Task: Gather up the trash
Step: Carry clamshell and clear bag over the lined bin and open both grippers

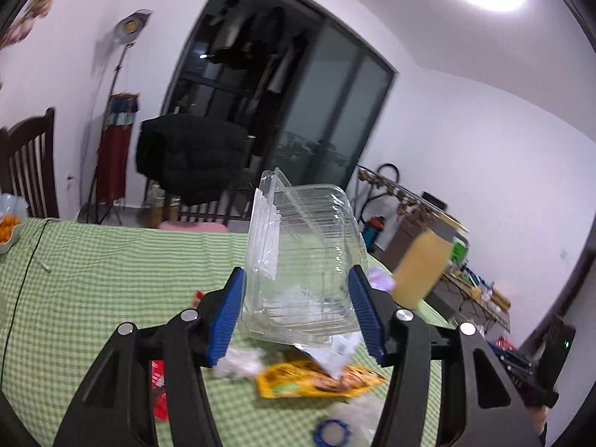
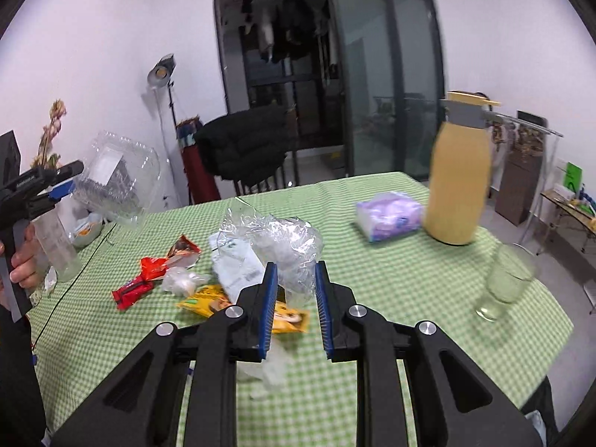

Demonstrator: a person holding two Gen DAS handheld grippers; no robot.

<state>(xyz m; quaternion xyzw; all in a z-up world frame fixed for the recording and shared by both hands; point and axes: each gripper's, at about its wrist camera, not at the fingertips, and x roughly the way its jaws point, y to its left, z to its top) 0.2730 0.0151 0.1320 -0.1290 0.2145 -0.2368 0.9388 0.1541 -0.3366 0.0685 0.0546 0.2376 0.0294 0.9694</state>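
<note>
While a clear plastic clamshell box (image 1: 303,257) sits clamped between the blue pads of the left gripper (image 1: 298,300), lifted clear of the green-checked surface (image 1: 111,260), the right gripper (image 2: 296,300) holds crumpled clear plastic wrap (image 2: 283,242) in its narrow jaws. From the right wrist view, the left gripper (image 2: 61,186) and its box (image 2: 119,175) hang above the surface's far left corner, a hand (image 2: 24,260) on the grip. Loose trash lies near the middle of the surface: red wrappers (image 2: 141,279), a yellow packet (image 2: 208,300), a white paper bag (image 2: 234,268) and a small wad of plastic (image 2: 182,281). Toward the far right corner stand a yellow jug (image 2: 460,182) and a purple tissue pack (image 2: 389,214); a drinking glass (image 2: 504,283) stands near the right edge.
</note>
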